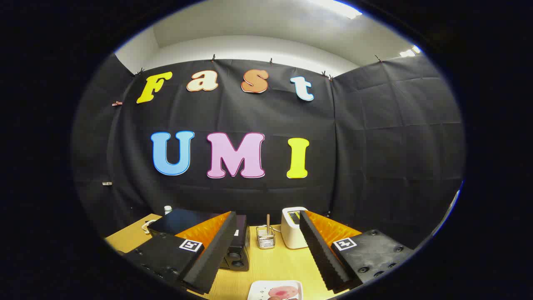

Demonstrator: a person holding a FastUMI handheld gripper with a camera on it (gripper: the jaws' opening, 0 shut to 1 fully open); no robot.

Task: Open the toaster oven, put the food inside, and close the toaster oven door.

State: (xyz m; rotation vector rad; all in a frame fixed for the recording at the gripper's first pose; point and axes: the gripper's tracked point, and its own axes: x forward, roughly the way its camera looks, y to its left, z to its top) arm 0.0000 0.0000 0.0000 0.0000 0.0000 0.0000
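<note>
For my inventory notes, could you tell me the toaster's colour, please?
White, seen in the gripper view: the boxy toaster beyond the open fingers.

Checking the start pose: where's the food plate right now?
In the gripper view the plate sits on the table between the open gripper's fingers, nearer than the wire basket and white toaster.

The left finger (210, 250) covers most of the oven (239, 250), hiding its door. The plate (275, 290) of food (283, 291) is cut off below. The wire holder's (265, 238) contents are too small to tell.
</note>
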